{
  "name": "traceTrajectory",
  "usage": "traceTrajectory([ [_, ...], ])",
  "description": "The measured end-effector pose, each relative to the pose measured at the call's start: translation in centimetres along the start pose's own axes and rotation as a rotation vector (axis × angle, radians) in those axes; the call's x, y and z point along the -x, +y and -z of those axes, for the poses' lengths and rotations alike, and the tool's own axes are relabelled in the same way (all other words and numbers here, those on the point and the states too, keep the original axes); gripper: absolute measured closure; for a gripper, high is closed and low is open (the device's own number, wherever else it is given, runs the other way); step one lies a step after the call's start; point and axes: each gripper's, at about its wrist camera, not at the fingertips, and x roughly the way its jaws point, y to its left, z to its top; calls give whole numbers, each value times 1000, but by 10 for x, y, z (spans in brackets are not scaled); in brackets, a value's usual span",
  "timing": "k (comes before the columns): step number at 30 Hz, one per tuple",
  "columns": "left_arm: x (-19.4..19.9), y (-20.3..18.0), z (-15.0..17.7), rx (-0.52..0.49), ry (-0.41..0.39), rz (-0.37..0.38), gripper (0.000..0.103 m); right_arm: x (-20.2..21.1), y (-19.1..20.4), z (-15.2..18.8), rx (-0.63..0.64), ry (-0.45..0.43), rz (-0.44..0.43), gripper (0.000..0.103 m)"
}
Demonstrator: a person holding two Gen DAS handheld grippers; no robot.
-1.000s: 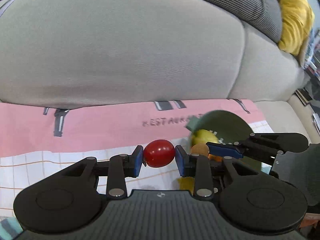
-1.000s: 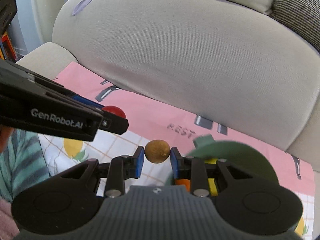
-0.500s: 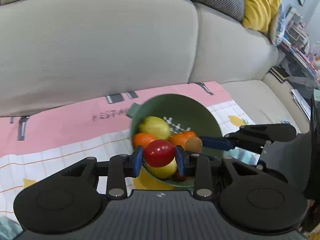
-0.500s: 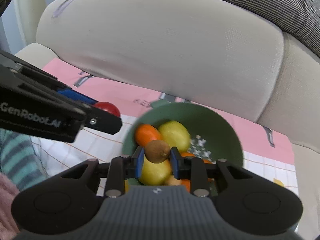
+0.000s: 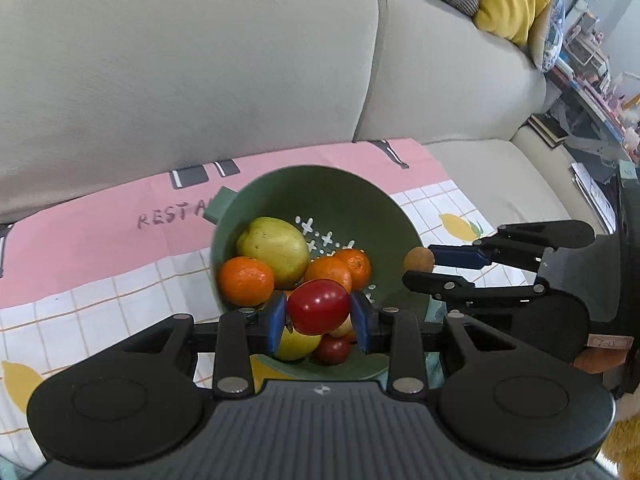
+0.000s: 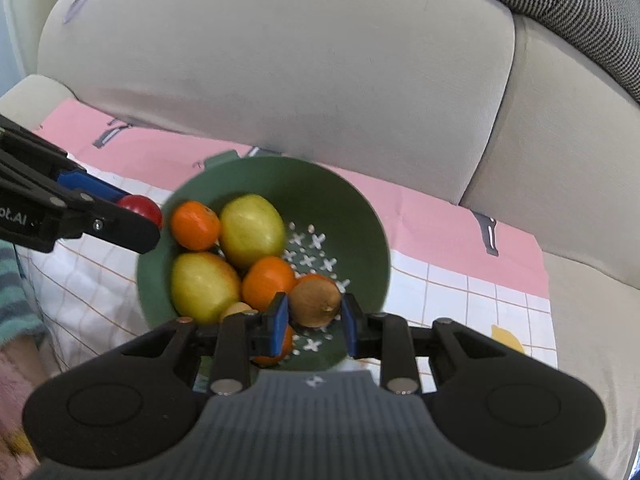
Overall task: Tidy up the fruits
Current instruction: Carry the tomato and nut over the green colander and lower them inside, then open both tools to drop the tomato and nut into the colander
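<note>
A beige sofa (image 5: 200, 60) fills the upper half of both views, its seat covered by a pink and white checked cloth (image 5: 100, 240) on which a green colander bowl (image 5: 320, 184) sits.

In the left wrist view, the bowl is at centre frame, holding a yellow-green fruit (image 5: 274, 250) and oranges (image 5: 245, 281). The left gripper (image 5: 318, 314) is clamped on a red fruit (image 5: 318, 307) at lower centre, over the near part of the bowl. At right, the right gripper (image 5: 418, 264) pinches a brown kiwi (image 5: 418, 259) above the bowl's right rim.

In the right wrist view, the bowl sits mid-frame. The right gripper's blue pads (image 6: 280, 320) press the kiwi at lower centre, over the perforated floor. The left gripper reaches in from the left edge with the red fruit just outside the bowl's upper-left rim.

Both fruits look ready to be dropped in. Lowering each close to the pile before letting go, into the bare side, should prevent bouncing or rolling out.
</note>
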Motion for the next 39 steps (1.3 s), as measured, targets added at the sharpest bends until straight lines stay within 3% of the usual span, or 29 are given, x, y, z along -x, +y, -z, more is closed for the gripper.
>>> traceTrajectory([
  [14,-32,-5,0,-30,94,2,65,-54,-7,-2,153,182,-112,78],
  [26,-42,-4,-2,-30,117,-3,65,-74,0,-6,226,251,-175,77],
  [33,-48,-7,-6,-44,121,-6,65,-71,-3,-5,199,228,-178,76],
  [39,-53,-17,-17,-100,99,-11,65,-48,-16,-9,111,116,-142,70],
])
